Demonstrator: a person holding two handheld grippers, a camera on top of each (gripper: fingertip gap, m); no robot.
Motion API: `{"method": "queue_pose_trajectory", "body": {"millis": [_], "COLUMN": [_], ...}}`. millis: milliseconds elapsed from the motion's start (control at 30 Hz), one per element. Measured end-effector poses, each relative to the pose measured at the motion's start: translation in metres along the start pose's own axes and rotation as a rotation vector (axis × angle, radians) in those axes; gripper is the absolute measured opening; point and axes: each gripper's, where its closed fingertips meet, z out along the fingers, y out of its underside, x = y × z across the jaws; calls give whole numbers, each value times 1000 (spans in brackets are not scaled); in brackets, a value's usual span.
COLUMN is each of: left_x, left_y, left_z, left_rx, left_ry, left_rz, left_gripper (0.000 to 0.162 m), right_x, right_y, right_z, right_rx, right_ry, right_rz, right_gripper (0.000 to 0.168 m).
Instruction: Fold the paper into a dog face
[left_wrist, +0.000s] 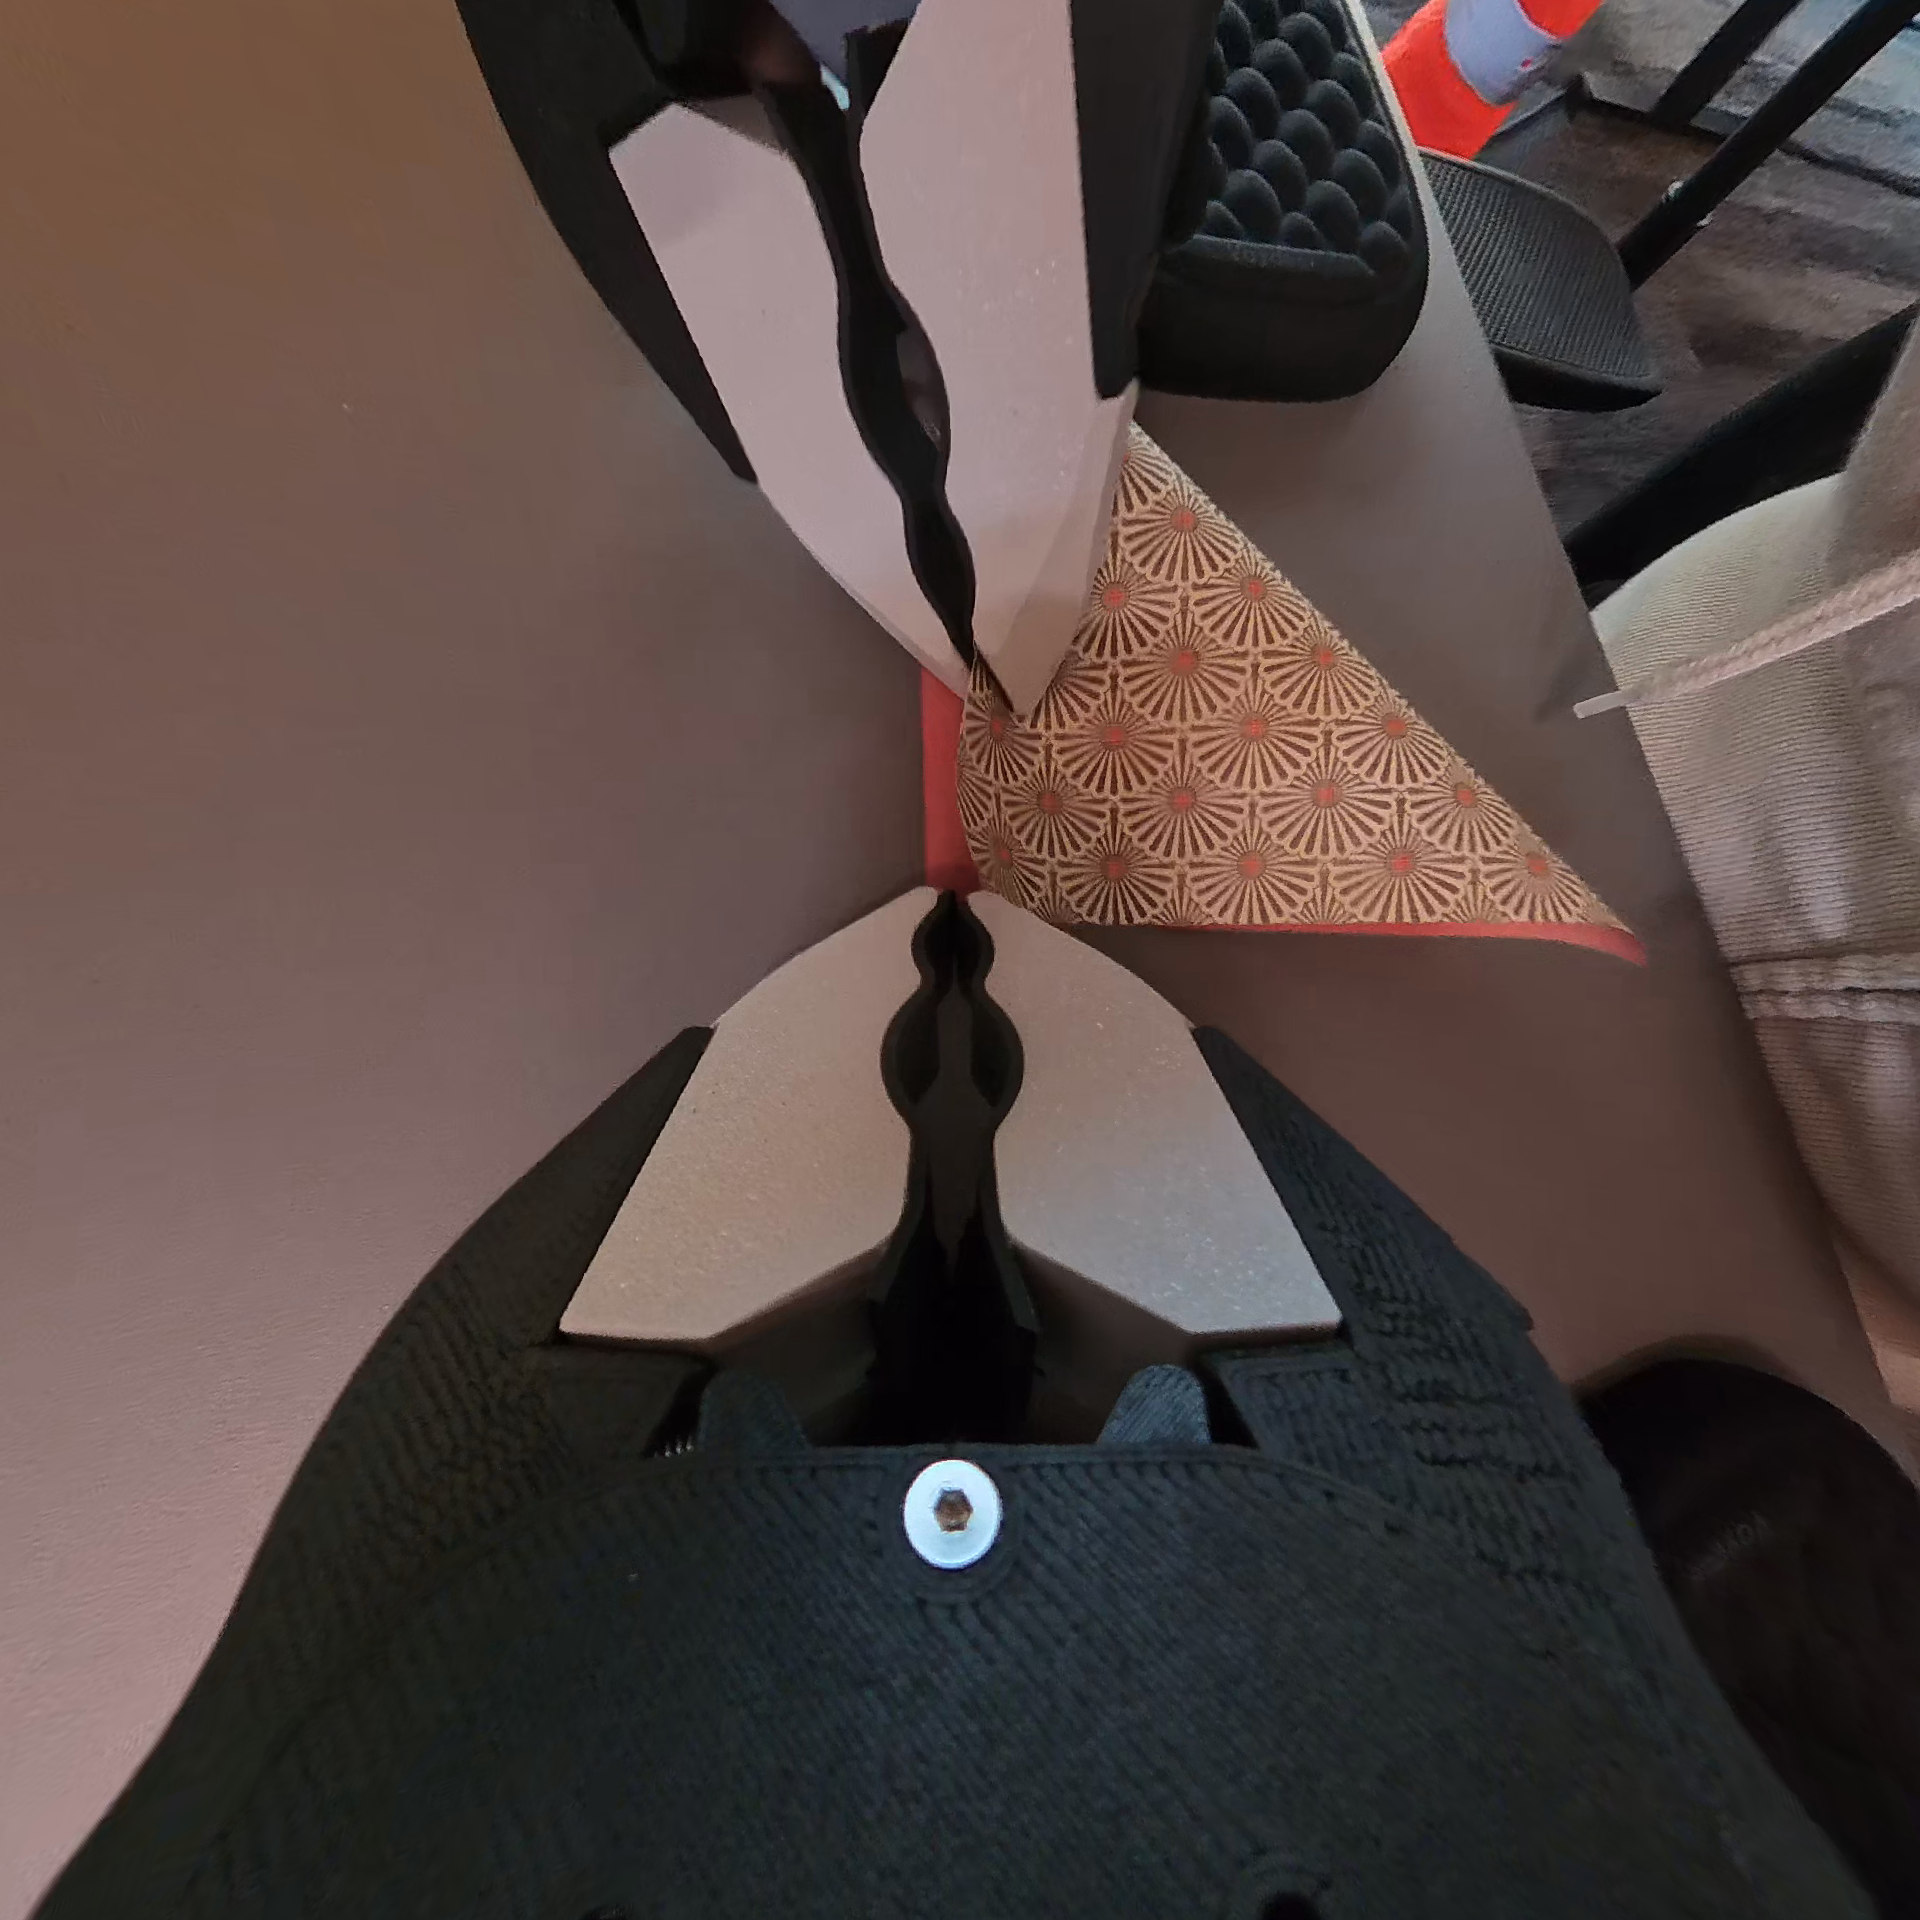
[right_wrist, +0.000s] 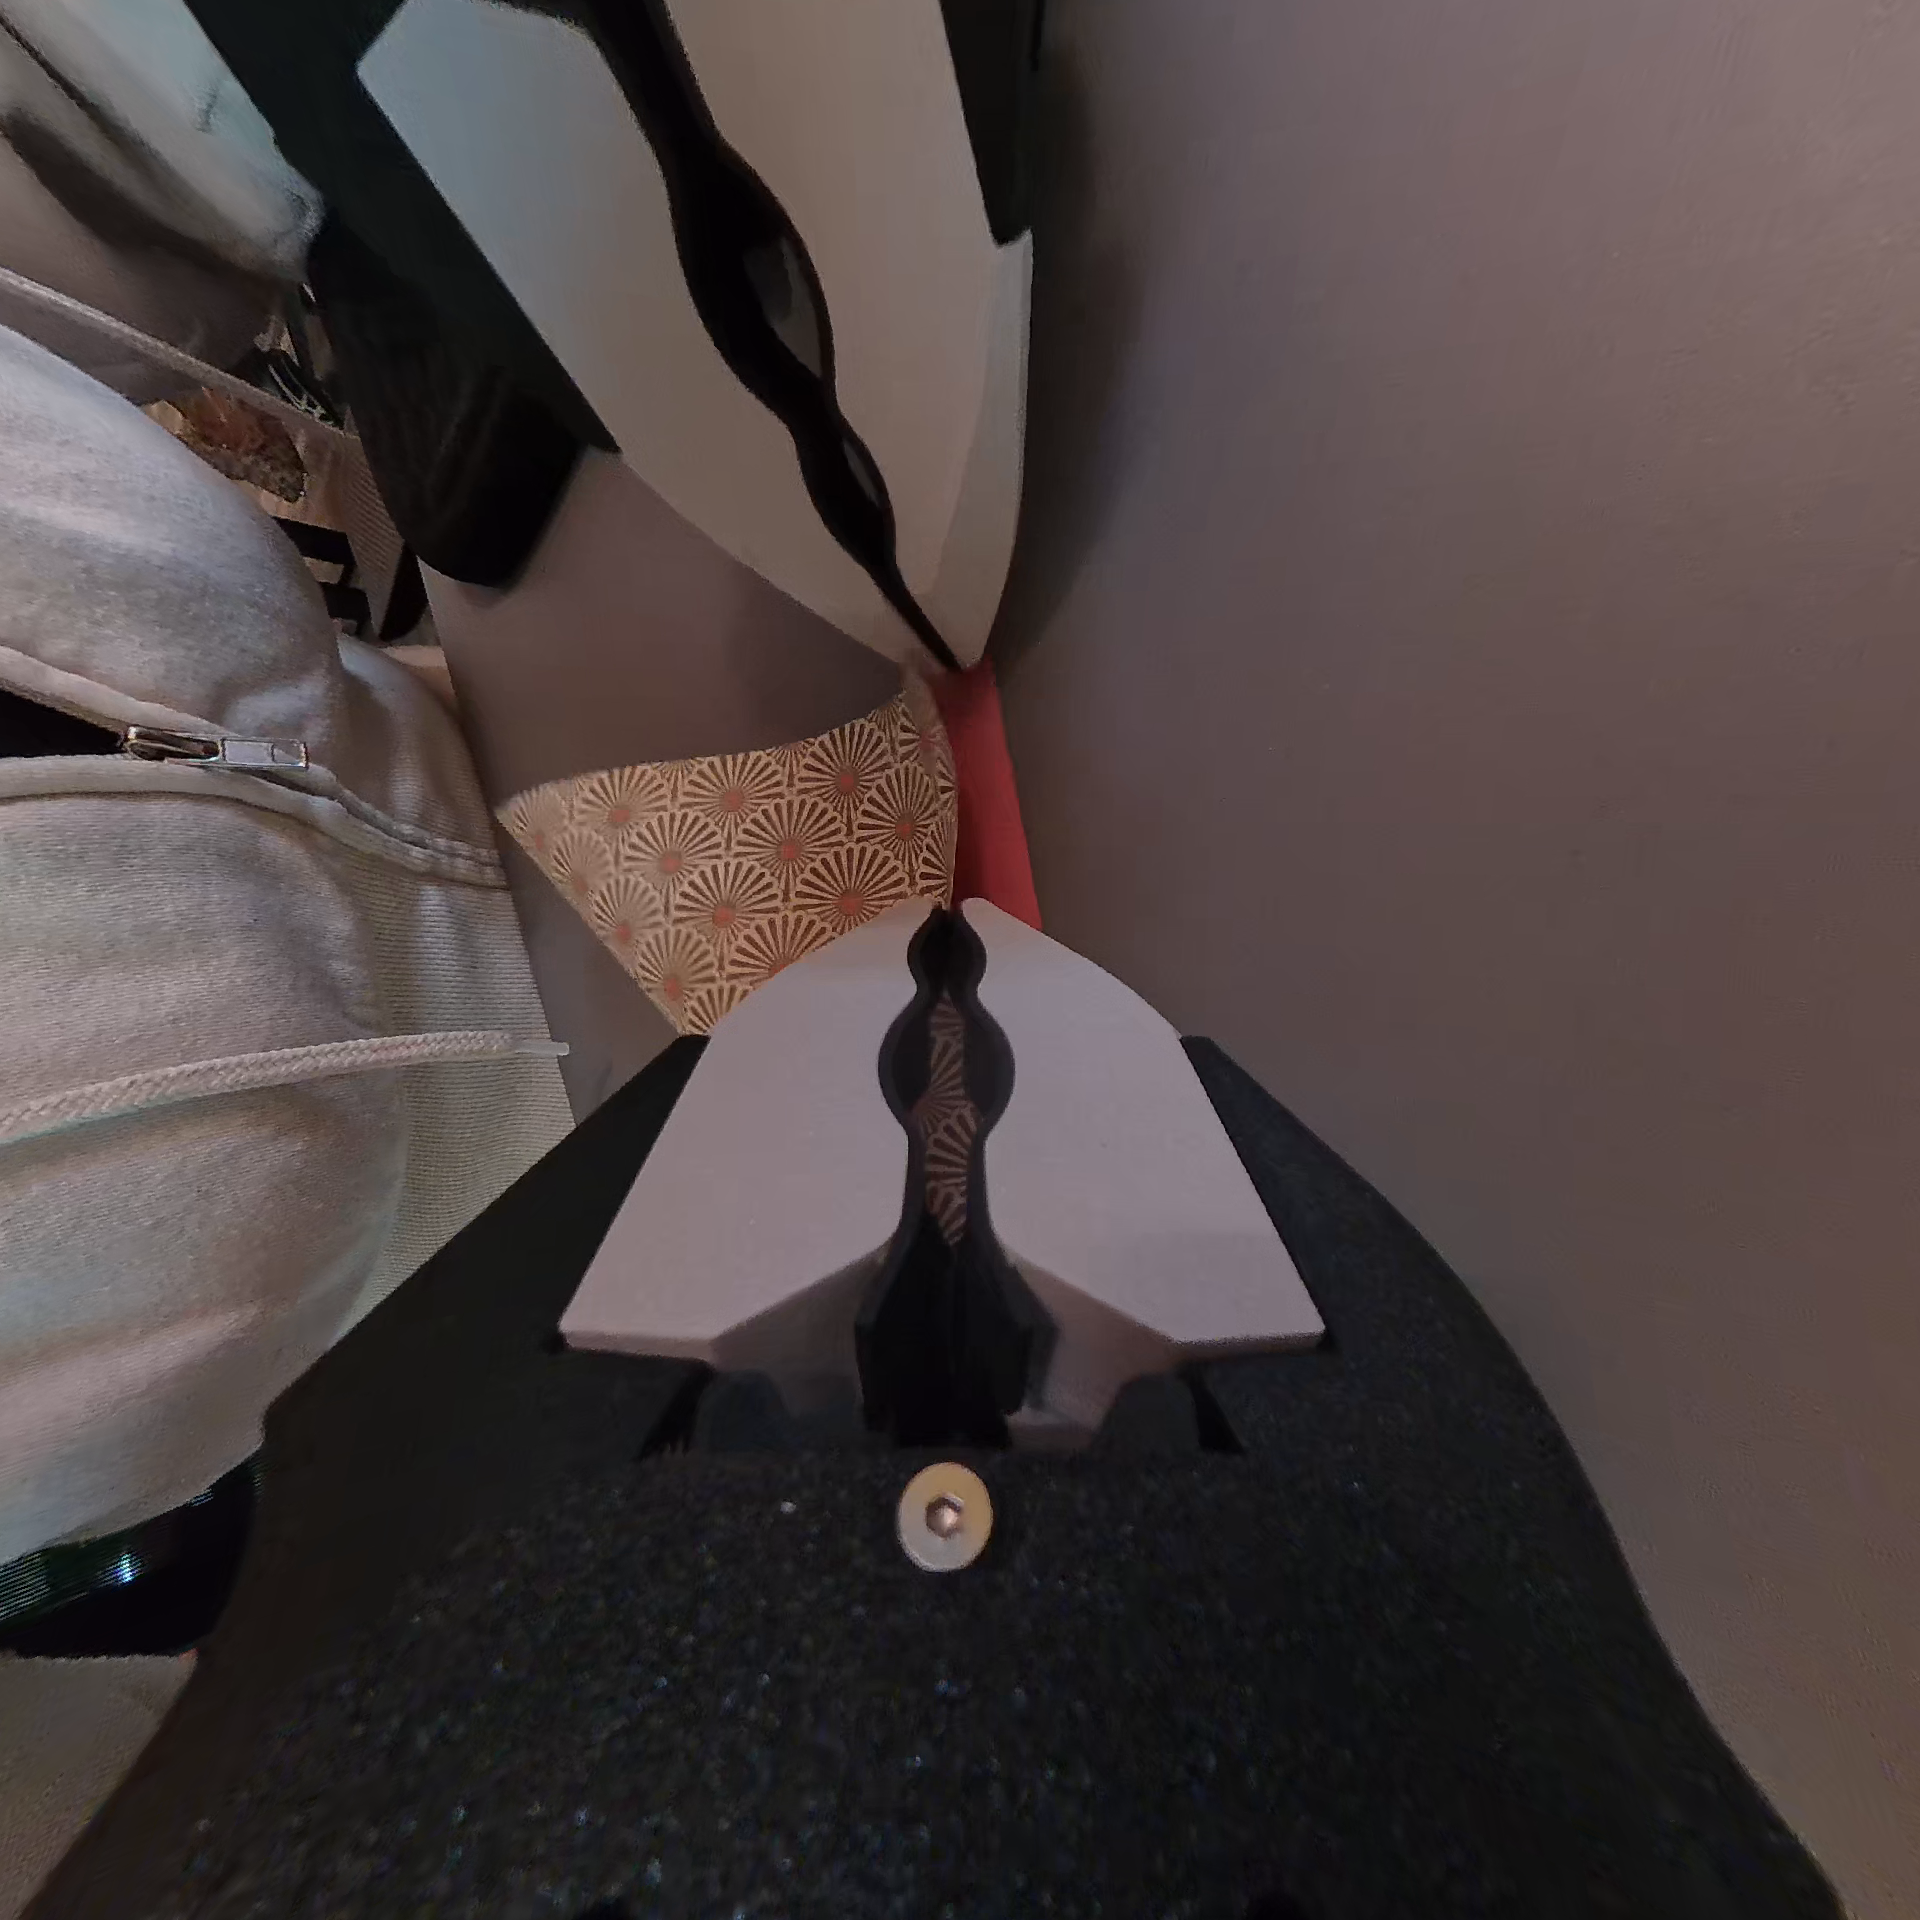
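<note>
Both grippers are pinching one patterned paper (left_wrist: 1236, 748) on the grey table (left_wrist: 364, 623).

Left gripper (left_wrist: 951, 902) is closing on the corner at 6 o'clock; right gripper (right_wrist: 948, 914) is clamping the paper, hiding most of that end.

right gripper (right_wrist: 951, 920): jaws closed on patterned paper (right_wrist: 748, 842) (paper visible between the pads) | left gripper (right_wrist: 956, 660): jaws closed at paper's far corner | red underside (right_wrist: 992, 810) exposed | grey table (right_wrist: 1455, 727) beneath
</note>
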Motion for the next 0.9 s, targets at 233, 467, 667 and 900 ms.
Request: {"method": "queue_pose_trajectory", "body": {"millis": [233, 467, 667, 900], "left_x": [5, 6, 3, 3], "left_y": [-19, -15, -8, -7], "left_z": [-22, 7, 11, 11], "left_rx": [101, -5, -14, 5], "left_ry": [-101, -180, -177, -138], "left_rz": [90, 218, 184, 59], "left_gripper": [0, 0, 0, 1], "right_x": [0, 0, 0, 1], "right_y": [0, -1, -1, -3], "right_z": [0, 0, 0, -1], "right_rx": [18, 14, 11, 10], "right_ry": [-16, -15, -17, 8], "right_rz": [10, 14, 16, -30], "right_gripper": [0, 0, 0, 2]}}
